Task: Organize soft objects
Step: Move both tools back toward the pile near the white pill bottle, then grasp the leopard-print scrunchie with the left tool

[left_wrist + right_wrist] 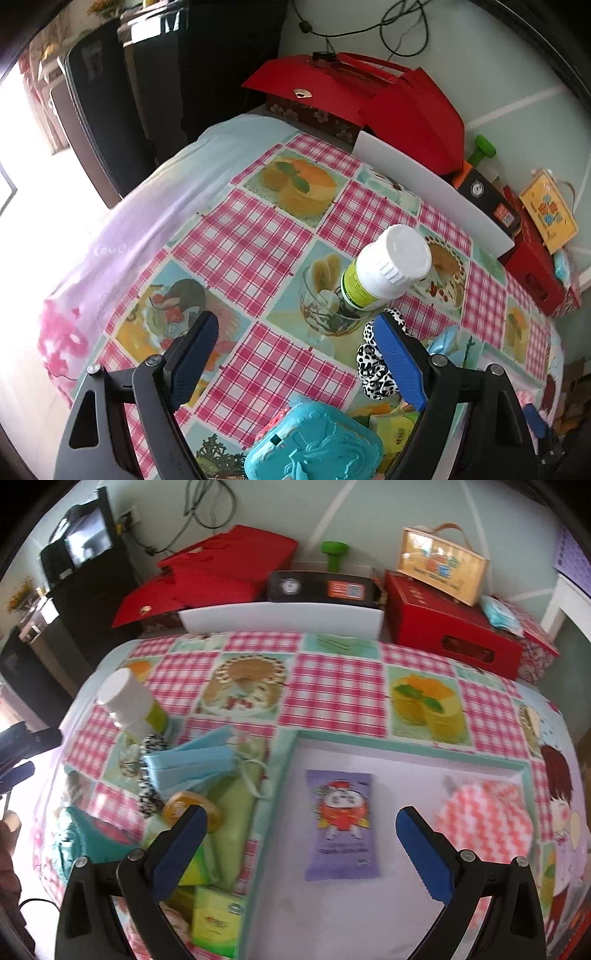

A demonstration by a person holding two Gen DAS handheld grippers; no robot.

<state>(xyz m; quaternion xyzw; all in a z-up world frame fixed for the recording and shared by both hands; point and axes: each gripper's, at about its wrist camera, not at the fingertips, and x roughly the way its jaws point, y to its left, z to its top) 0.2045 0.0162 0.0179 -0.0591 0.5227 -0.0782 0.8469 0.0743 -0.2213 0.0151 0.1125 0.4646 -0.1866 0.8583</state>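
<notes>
Both tools are hanging wide and empty between picks. The right tool (299, 834) is hovering over the tray (406, 746), directly above the purple packet (341, 823); the left tool (295, 354) is hovering with the leopard scrunchie (373, 365) beside its right finger, probably the next grab.

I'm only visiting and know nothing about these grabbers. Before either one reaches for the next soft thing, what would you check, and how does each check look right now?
1. Left gripper open with nothing between its jaws: ok.
2. Right gripper open with nothing between its jaws: ok.
3. Tray has bare room beside the purple packet and pink cloth: ok.
4. Blue face mask lies on top of the pile, reachable: ok.
5. Spotted scrunchie clear of the white-capped bottle: not ok, they sit close together.
6. Picture sharp enough to aim: not ok in the right wrist view, which is blurred.
</notes>
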